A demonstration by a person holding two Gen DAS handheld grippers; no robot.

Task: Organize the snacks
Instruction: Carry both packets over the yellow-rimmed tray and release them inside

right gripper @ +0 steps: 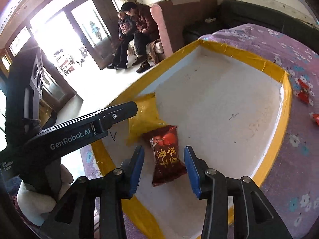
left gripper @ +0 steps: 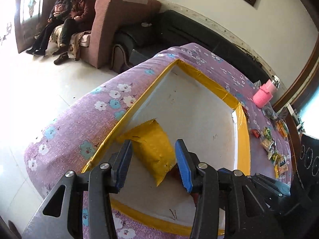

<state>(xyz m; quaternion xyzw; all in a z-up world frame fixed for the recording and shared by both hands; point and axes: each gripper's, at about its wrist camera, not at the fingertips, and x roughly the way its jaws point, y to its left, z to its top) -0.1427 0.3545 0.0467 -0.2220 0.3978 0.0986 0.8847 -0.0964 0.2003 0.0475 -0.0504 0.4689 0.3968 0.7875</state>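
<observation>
So both grippers are parked over the white tray [left gripper: 199, 99] with the yellow taped rim, and both are wide open with nothing in them. The left gripper [left gripper: 153, 165] has the yellow snack packet [left gripper: 153, 149] lying right between and just past its blue pads, down on the tray floor near the tray's left wall. The right gripper [right gripper: 164, 169] has the dark red packet with gold lettering [right gripper: 165, 155] sitting between its fingers, also flat on the tray, one end overlapping the yellow packet [right gripper: 143, 117].

The bit that matters, I reckon: the red packet's long axis runs pretty much straight away from the right gripper, along the fingers, so the jaws straddle its narrow width. The right one is clearly the nearer hand for it. Whether the packets are being dropped off or picked up I can't tell from this alone, but they look like they're resting loose.

Rest of the snacks are still out on the purple flowered cloth [left gripper: 69, 131] covering the bench: a scatter of small packets [left gripper: 269, 139] off to the right in the left view, with a pink container [left gripper: 264, 95] behind them, and a few red wrappers [right gripper: 304, 91] beside the tray in the right view.

Room's a living room, maroon armchair [left gripper: 111, 23] and dark sofa [left gripper: 179, 27], two people sitting by a bright window.
</observation>
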